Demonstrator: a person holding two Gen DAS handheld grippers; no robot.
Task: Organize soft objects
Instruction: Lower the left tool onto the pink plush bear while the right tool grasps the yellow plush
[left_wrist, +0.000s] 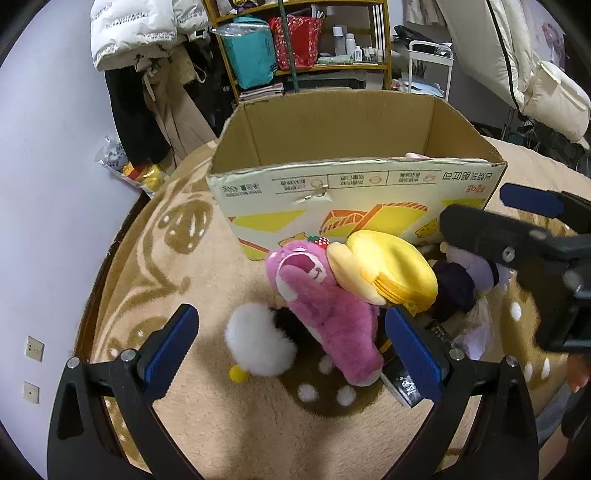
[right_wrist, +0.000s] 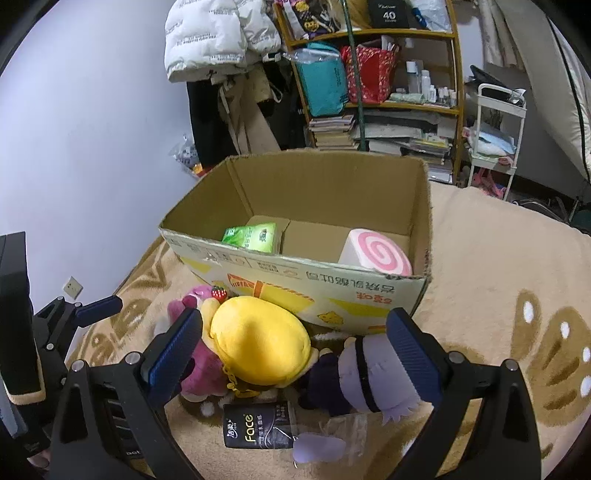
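Observation:
A pile of soft toys lies on the beige rug in front of an open cardboard box (left_wrist: 354, 184) (right_wrist: 295, 273). A pink plush bear (left_wrist: 325, 306) (right_wrist: 199, 373), a yellow plush pouch (left_wrist: 388, 266) (right_wrist: 262, 343), a white fluffy ball (left_wrist: 258, 343) and a purple plush (right_wrist: 365, 376) (left_wrist: 472, 266) are in the pile. My left gripper (left_wrist: 291, 350) is open, its jaws on either side of the pink bear. My right gripper (right_wrist: 295, 354) is open above the yellow pouch and purple plush. Inside the box sit a green tissue pack (right_wrist: 251, 236) and a pink swirl cushion (right_wrist: 376, 254).
A black tissue pack (right_wrist: 258, 424) and a clear plastic bag (right_wrist: 347, 428) lie by the pile. Behind the box stand a cluttered shelf (right_wrist: 373, 92), hanging coats (right_wrist: 221, 40) and a white cart (right_wrist: 495, 140). A wall (left_wrist: 44, 184) runs along the left.

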